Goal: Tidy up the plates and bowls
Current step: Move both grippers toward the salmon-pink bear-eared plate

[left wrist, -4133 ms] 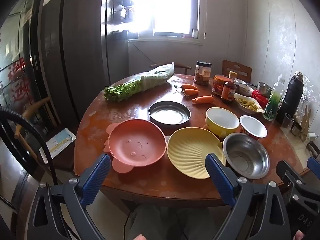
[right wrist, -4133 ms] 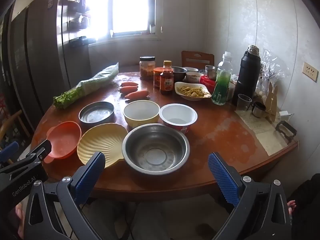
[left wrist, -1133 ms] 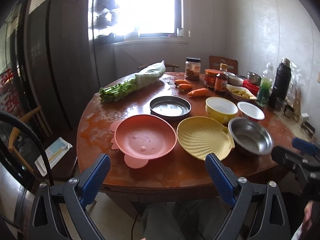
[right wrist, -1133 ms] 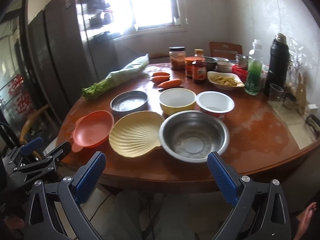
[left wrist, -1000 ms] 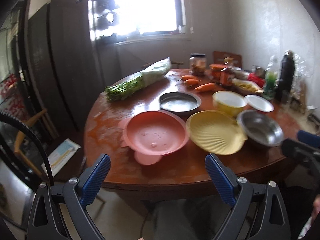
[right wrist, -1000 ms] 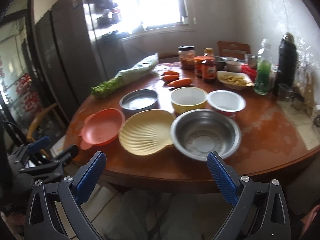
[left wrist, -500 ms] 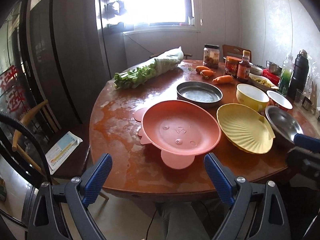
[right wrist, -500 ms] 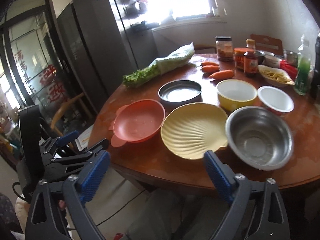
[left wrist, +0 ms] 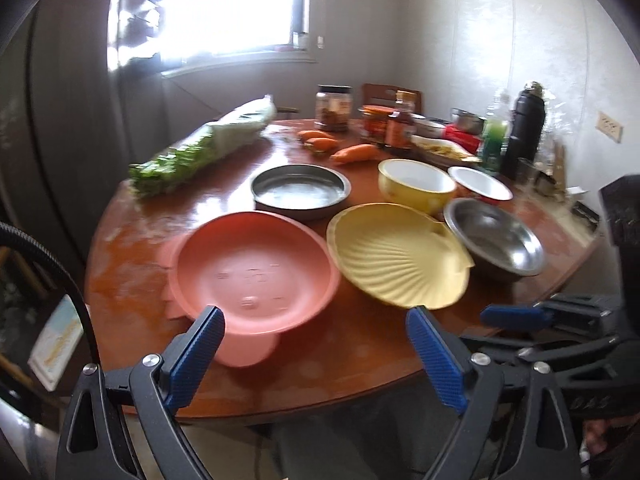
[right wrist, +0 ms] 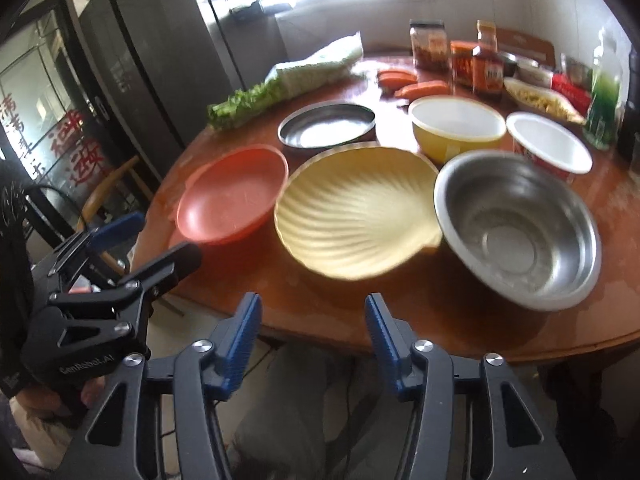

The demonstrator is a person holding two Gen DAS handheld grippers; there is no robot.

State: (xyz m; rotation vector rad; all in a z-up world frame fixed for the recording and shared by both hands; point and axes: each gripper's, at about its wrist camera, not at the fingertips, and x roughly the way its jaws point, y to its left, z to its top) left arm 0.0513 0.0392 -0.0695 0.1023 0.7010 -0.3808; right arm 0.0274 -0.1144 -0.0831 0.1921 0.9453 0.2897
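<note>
I find bare counter (right wrist: 360,300) along the near edge; the pink plate (left wrist: 252,268), shell plate (right wrist: 352,212) and steel bowl (right wrist: 516,228) (touching) block passage beyond.

I see a pink plate (left wrist: 252,264) beside a yellow shell plate (left wrist: 396,256), a steel bowl (left wrist: 496,240) to the right, and behind them a metal pan (left wrist: 300,192), yellow bowl (left wrist: 416,184) and white bowl (left wrist: 478,182), all upright.

Shiny steel bowl (right wrist: 516,228); glossy wooden table (right wrist: 440,300)
</note>
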